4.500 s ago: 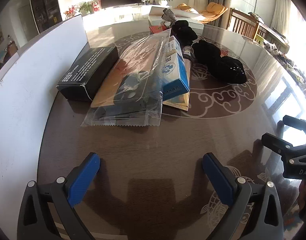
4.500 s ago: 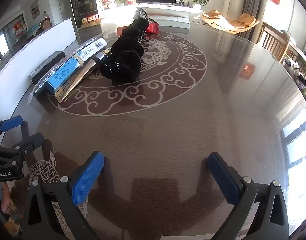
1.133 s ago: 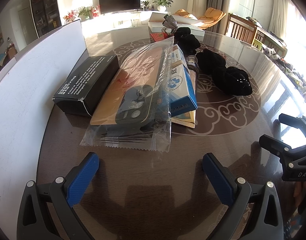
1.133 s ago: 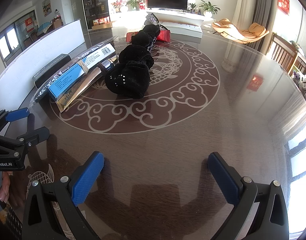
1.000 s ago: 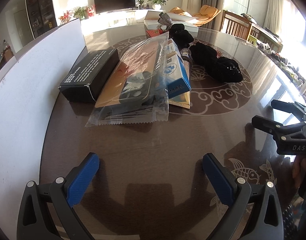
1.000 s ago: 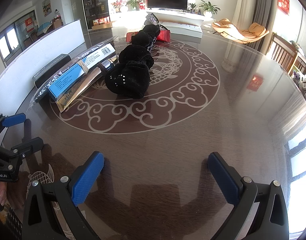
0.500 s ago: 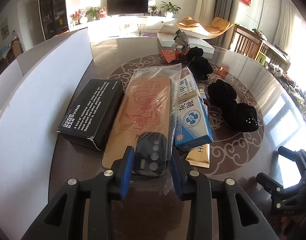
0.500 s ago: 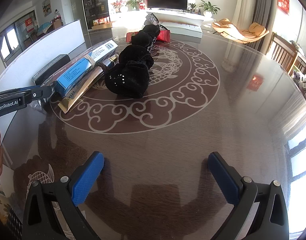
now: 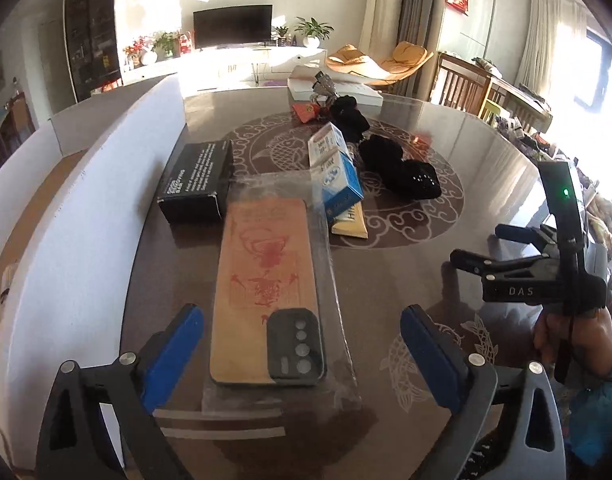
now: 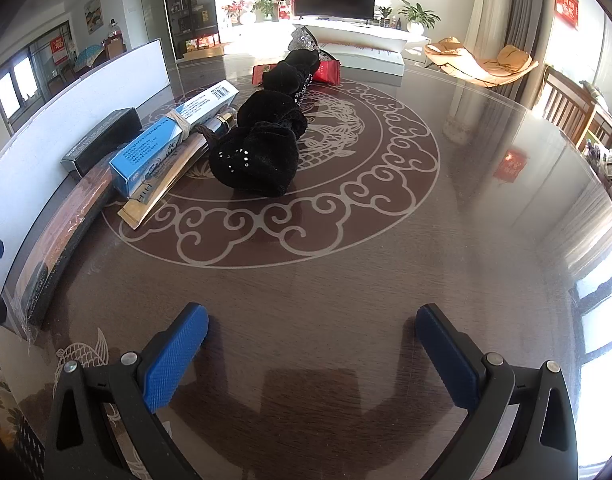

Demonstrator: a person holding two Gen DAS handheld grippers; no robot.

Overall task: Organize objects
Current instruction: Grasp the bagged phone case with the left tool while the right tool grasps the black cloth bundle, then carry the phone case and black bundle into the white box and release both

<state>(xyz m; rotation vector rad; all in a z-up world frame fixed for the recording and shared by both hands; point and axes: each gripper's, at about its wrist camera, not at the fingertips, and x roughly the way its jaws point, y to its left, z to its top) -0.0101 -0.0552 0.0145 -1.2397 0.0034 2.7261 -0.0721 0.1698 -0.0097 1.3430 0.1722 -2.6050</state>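
**Phone case in its bag lies between spread claws**

Left wrist view: a dark, glossy round bench (image 9: 386,432) with pale scroll and fish patterns fills the frame, a white board (image 9: 86,216) standing along its left edge. Behind it the room shows a television (image 9: 233,26), potted plants and an orange lounge chair. A clear plastic bag (image 9: 330,280) lies flat on the bench with a wood-toned phone case (image 9: 266,280) inside. The left claw (image 9: 302,352) has just been opening; its blue pads stand wide apart on either side of the bag's near end, not touching it. Beyond lie a black box (image 9: 196,174), a blue-and-white carton (image 9: 338,178) and black fabric pouches (image 9: 402,168). The right claw (image 9: 478,248) shows at the right, held by a hand (image 9: 570,332).

Right wrist view: the right claw (image 10: 310,356) has its pads spread over bare bench, nothing between them. The bagged case (image 10: 66,224) lies at the left edge beside the board.
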